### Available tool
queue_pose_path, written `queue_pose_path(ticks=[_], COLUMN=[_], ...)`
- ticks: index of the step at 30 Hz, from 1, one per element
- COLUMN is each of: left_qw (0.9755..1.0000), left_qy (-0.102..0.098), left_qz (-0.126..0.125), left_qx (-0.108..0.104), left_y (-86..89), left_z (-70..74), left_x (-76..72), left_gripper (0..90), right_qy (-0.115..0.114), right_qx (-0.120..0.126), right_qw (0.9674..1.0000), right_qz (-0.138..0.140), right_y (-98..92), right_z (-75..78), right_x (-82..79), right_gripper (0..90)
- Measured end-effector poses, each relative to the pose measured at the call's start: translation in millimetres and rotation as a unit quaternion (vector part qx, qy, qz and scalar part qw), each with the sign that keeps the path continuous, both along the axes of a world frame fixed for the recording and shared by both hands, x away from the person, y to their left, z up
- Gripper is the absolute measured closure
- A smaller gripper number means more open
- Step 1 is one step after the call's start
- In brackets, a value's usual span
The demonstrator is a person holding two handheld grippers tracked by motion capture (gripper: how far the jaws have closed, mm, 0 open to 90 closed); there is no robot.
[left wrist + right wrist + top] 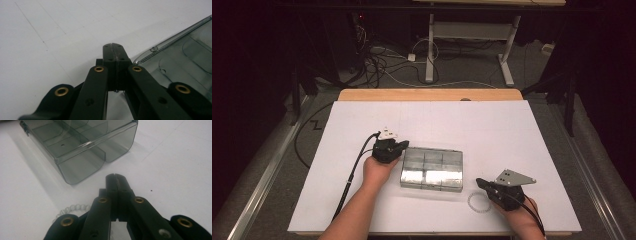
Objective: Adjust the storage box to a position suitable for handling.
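Clear compartment box (432,169) shut, bead bracelet (478,202) outside on table (512,135); left gripper (401,145) and right gripper (480,182) closed, empty.

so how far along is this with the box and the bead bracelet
Barely begun. Done: nothing visible; the clear compartment box sits closed, and the bead bracelet lies on the table outside it. In hand: left claw shut beside the box, right claw shut above the bracelet, neither holding anything. Left: likely opening and loading.
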State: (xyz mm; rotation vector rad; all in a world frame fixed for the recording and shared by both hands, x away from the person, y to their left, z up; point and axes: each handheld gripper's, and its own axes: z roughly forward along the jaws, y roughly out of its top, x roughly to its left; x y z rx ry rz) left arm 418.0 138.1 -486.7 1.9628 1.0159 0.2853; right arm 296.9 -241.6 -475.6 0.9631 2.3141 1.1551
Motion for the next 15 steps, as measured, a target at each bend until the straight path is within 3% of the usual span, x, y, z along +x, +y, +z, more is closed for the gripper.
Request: queue_pose_path(ticks=[5, 11, 15], left_qw=[0.9999, 0.9998, 0.9997], left_qy=[0.003, 0.001, -0.002], left_qz=[-0.008, -0.018, -0.022], left_qx=[0.006, 0.009, 0.009], left_y=[1.2, 5.9, 8.6], left_z=[2.7, 2.8, 2.8], left_x=[-10.6, -36.0, -45.4], left_gripper=[88.0, 88.0, 88.0], right_qy=[0.003, 0.005, 0.007], right_qx=[-0.002, -0.003, -0.004], right_qw=[1.0000, 0.9998, 0.9997], right_qz=[0.005, 0.017, 0.023], right_y=[3.9, 10.2, 13.6], right_z=[-1.2, -1.2, -1.3], right_x=[-1.9, -3.9, -5.4], right_gripper=[90.0, 90.0, 90.0])
